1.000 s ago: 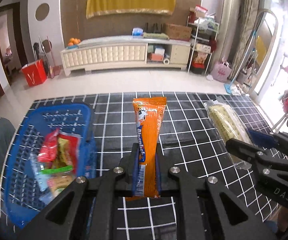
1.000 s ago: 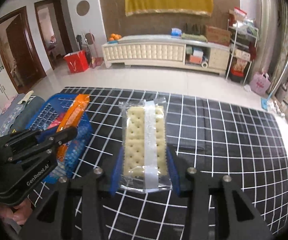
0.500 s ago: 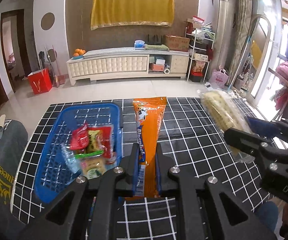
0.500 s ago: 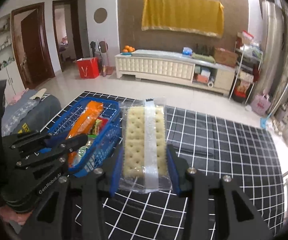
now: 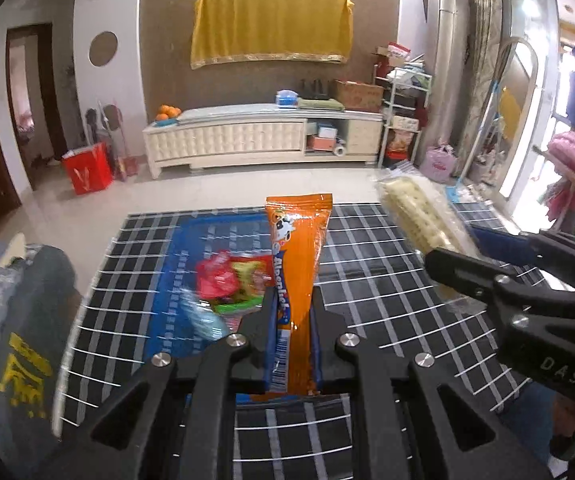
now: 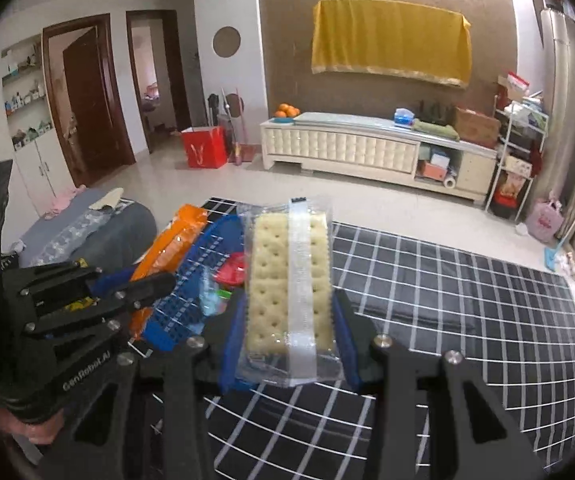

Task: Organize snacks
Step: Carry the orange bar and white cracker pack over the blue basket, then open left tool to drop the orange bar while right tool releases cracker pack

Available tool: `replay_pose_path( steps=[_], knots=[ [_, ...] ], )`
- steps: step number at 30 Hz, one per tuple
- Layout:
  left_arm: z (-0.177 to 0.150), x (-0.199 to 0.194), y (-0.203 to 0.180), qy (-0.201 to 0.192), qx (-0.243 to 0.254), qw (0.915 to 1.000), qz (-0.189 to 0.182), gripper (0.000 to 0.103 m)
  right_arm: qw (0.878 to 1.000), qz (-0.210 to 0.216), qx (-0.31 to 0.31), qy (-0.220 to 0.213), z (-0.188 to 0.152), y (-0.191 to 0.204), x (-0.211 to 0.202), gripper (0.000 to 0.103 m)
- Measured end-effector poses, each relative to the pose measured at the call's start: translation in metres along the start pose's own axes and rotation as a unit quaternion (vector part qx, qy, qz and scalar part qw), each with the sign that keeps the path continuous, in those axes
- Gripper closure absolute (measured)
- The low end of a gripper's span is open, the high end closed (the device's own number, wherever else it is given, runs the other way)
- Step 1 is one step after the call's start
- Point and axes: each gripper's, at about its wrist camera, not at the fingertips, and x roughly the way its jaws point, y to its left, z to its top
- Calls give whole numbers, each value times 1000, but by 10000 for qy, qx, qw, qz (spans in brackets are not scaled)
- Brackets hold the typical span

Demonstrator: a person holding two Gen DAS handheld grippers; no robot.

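The left gripper (image 5: 292,320) has its fingers closed on an orange snack packet (image 5: 297,264), clamped near the packet's lower end by the barcode, so that the packet stands upright out of the fingers. The right gripper (image 6: 289,334) has its blue-padded fingers (image 6: 233,336) closed on the two long edges of a clear-wrapped cracker pack (image 6: 289,280), which lies flat between them with its sealed seam running up the middle.

The landmark is the blue basket (image 5: 175,280), which sits on the black-and-white checked table (image 5: 387,280). From the left wrist view the orange snack packet is held above the basket's right edge, its top reaching past the basket's far rim. Inside the basket lie several snacks (image 5: 231,280): a red packet, a green and yellow one, and a pale blue one nearest the camera; they are blurred. The cracker pack is off to the right of the basket, held up in the air, well clear of the table.

From the right wrist view the basket (image 6: 191,280) lies to the left of the cracker pack, partly hidden behind it, and the left gripper (image 6: 135,286) with the orange packet (image 6: 171,248) is over the basket's left side. A grey garment (image 5: 27,320) lies to the left of the basket, at the table's edge.
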Motion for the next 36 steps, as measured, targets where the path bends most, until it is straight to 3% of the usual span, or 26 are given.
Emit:
replay_pose_path(
  steps=[12,36],
  knots=[
    [5,13,41,216,-14,9997,152,91,9991,255,84,322,7,13,37,56],
    [19,144,77,1296,-300,9909,-212,90,9923,319,449,1106,5,-3,140,56]
  ],
)
